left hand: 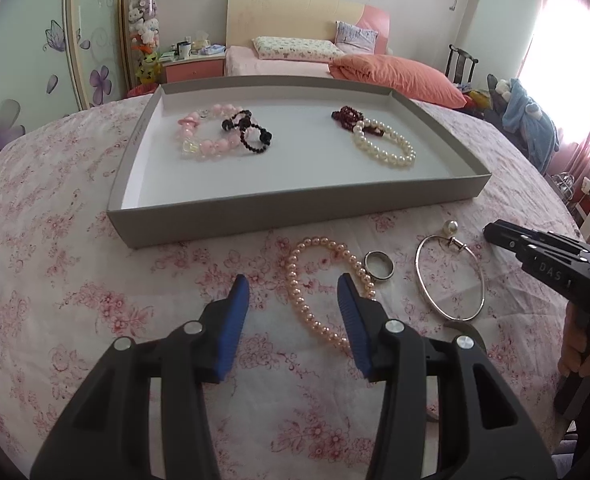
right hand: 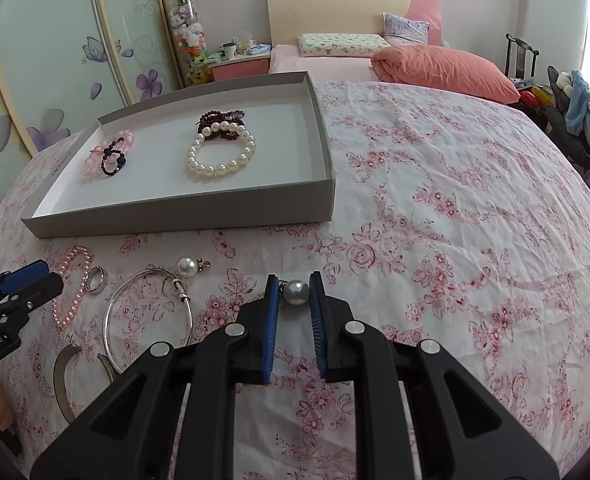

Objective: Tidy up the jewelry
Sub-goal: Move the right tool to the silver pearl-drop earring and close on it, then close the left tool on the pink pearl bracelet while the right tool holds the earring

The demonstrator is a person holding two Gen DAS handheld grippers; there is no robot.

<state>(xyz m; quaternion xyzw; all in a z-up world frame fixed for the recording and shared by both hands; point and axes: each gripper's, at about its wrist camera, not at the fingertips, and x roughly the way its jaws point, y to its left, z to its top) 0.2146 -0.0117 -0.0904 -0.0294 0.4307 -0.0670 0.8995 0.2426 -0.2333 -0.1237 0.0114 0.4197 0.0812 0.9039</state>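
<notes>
A grey tray (left hand: 295, 210) (right hand: 183, 216) holds a pink bead bracelet (left hand: 205, 146), a black bead bracelet (left hand: 251, 130), a dark red bracelet (left hand: 345, 114) and a white pearl bracelet (left hand: 387, 146) (right hand: 219, 156). On the floral cloth lie a pink pearl strand (left hand: 315, 280) (right hand: 71, 292), a metal ring (left hand: 379, 265) (right hand: 95, 279), a silver bangle (left hand: 449, 276) (right hand: 147, 316) and a white pearl earring (left hand: 451, 227) (right hand: 187, 267). My left gripper (left hand: 293, 292) is open over the pink strand. My right gripper (right hand: 295, 290) is open, its jaws around a grey pearl earring (right hand: 297, 292).
A grey open cuff (right hand: 65, 376) lies near the front left of the right wrist view. The floral cloth (right hand: 455, 240) stretches to the right of the tray. A bed (left hand: 295, 60), a wardrobe (right hand: 55, 60) and a chair with clothes (right hand: 575, 120) stand behind.
</notes>
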